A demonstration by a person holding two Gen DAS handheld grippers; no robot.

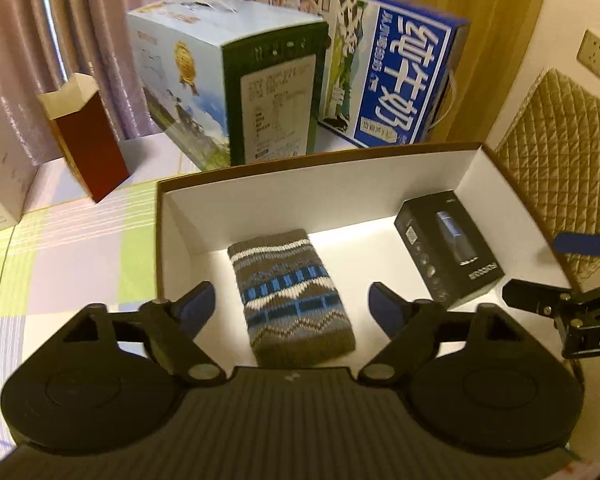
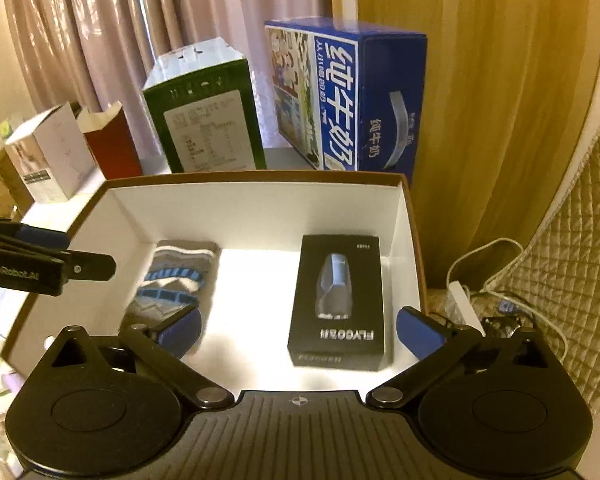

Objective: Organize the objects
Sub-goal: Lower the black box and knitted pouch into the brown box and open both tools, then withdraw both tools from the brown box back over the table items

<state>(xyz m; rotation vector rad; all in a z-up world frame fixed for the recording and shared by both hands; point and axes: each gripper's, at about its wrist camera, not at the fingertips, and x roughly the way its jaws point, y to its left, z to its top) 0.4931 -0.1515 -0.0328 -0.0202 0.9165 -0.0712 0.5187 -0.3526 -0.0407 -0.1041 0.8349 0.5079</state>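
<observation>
Home bedroom, curtains [image 2: 100, 40], quilted headboard [image 1: 560, 152], milk cartons [image 2: 340, 96]
</observation>
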